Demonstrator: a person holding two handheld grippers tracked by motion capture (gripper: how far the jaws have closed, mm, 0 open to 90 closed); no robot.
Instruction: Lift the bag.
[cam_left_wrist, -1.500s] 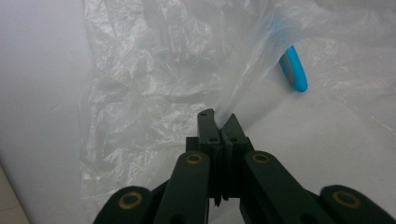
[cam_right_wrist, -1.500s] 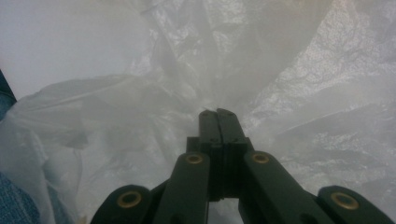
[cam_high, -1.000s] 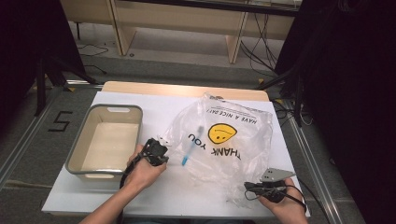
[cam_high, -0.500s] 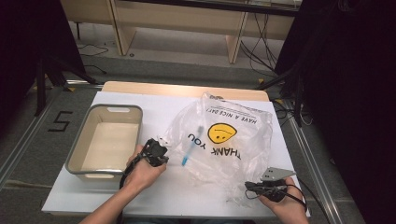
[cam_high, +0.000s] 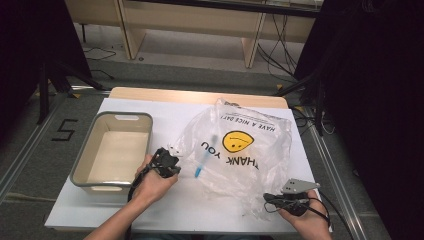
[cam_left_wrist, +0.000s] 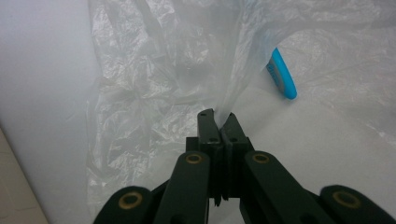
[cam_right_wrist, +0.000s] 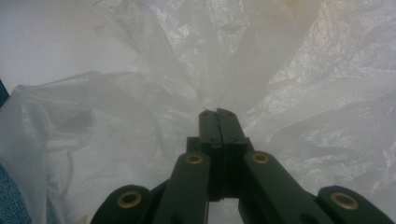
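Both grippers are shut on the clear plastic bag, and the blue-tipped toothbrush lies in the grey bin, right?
Not quite. The left gripper and right gripper do pinch the clear plastic bag, but the high view shows the blue-tipped toothbrush inside the bag; the grey bin holds nothing.

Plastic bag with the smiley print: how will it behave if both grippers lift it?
Likely floppy: the plastic bag lies crumpled and thin, so it should sag between the left gripper and right gripper. Probably light. The blue-tipped item inside may slide.

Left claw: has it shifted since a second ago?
No. In the high view the left claw sits the same way beside the bin, clamped on the plastic bag.
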